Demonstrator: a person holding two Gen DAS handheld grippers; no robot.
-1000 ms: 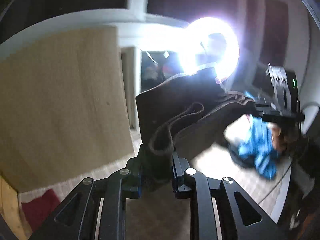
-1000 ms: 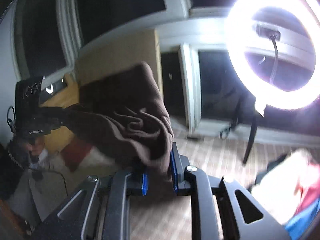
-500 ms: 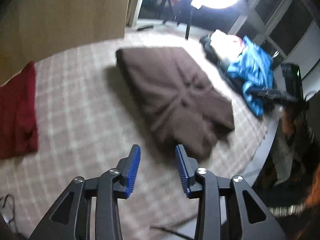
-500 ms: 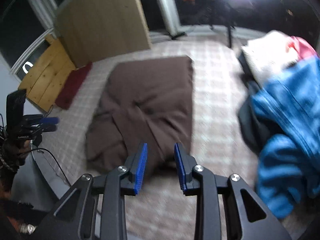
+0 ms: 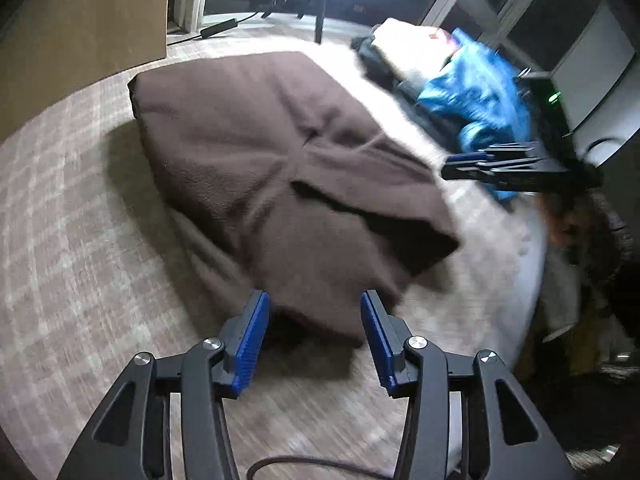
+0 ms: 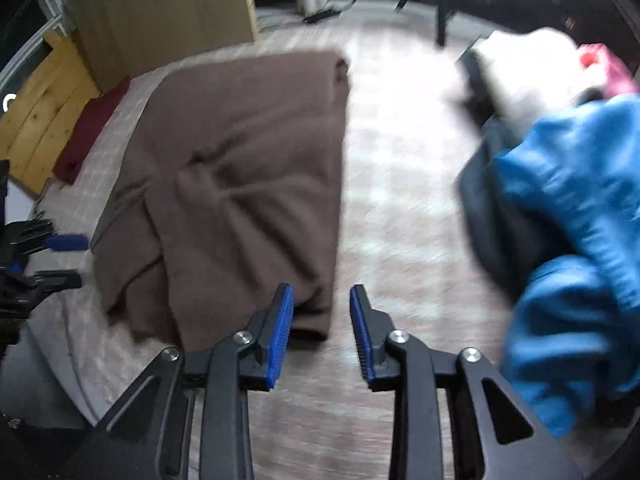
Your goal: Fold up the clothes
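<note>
Lying folded on pale plaid-patterned bed surface (image 5: 72, 216): brown fleece garment (image 5: 280, 168), just ahead of both claws. Left claw (image 5: 314, 340) blue-padded, jaws apart, empty, near garment's front edge. Right claw (image 6: 322, 330) jaws apart, empty, garment's near corner beside its left finger. Blue shiny jacket (image 6: 572, 248) in clothes pile right of right claw. Dark red cloth (image 6: 86, 132) far left of it.
</note>
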